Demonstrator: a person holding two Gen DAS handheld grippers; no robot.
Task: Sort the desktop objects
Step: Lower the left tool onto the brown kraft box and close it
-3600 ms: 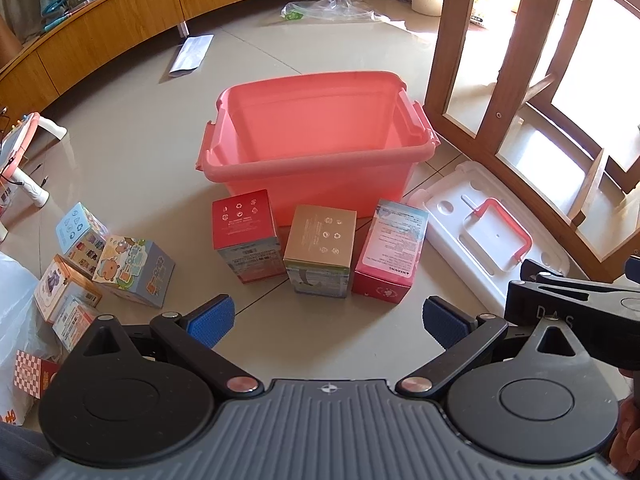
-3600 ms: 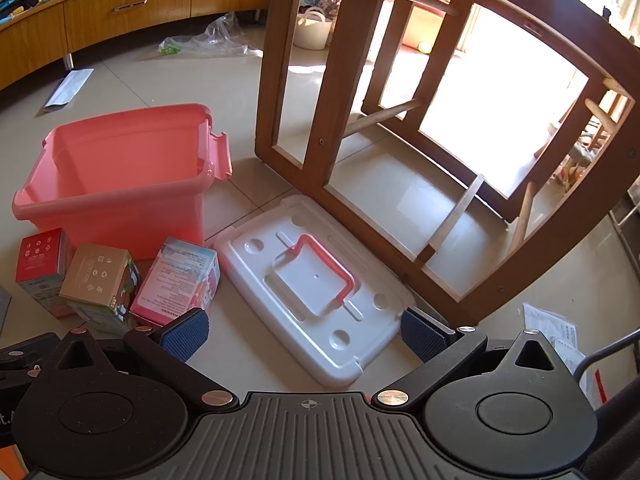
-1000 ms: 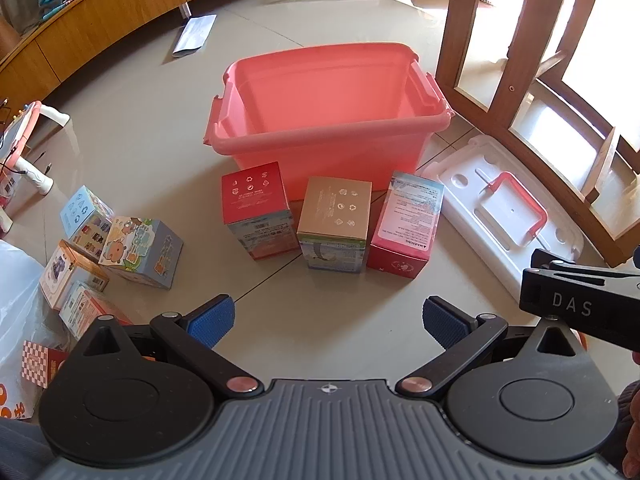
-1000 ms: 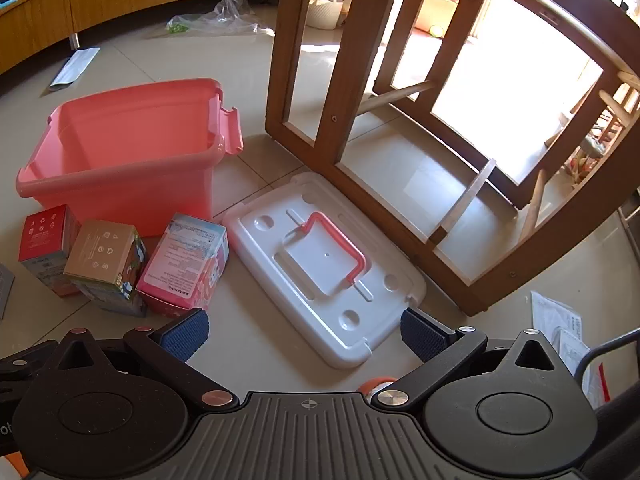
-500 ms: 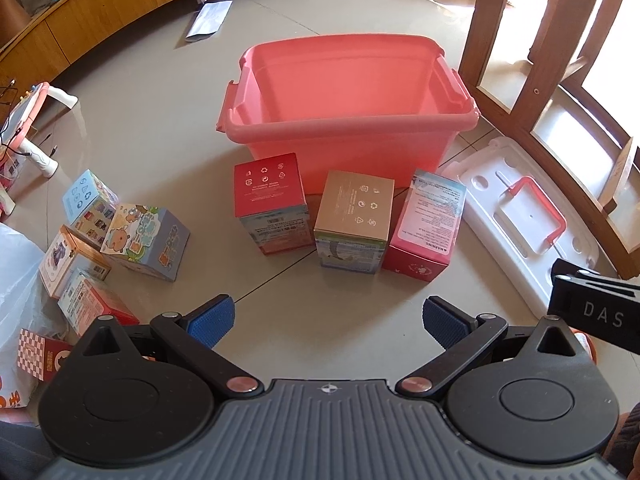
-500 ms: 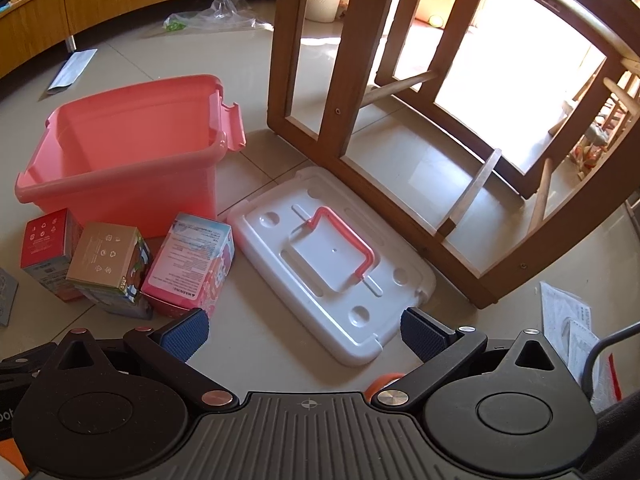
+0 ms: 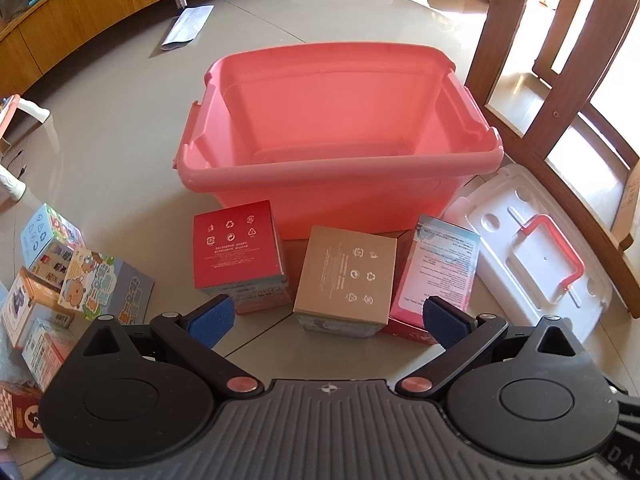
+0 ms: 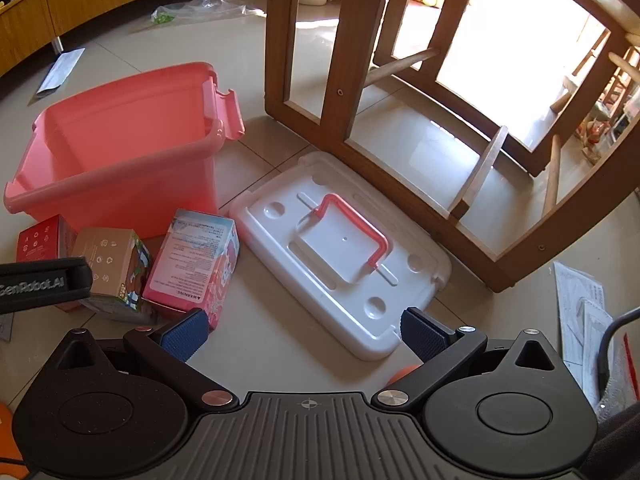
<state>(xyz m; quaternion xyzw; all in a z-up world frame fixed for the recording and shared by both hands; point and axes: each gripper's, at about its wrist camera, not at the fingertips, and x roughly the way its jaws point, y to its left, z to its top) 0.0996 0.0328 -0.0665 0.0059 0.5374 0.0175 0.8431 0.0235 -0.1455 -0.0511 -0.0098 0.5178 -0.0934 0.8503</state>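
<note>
- Hovering low over floor tiles: left gripper (image 7: 325, 315), jaws spread wide, nothing held, aimed at tan box (image 7: 347, 276) dead ahead, centred btwn the blue pads.
- Flanking it: red box (image 7: 236, 254) to the left, pink box (image 7: 438, 268) to the right; all three lined up just in front of empty pink bin (image 7: 340, 166).
- Showing near-square top on tan box, long axis unclear.
- Idling farther off: right gripper (image 8: 304, 334), also wide open & empty, facing white lid (image 8: 340, 248); pink box near its left pad.
- Looks like left side's pick, w/ bin straight beyond.
</note>
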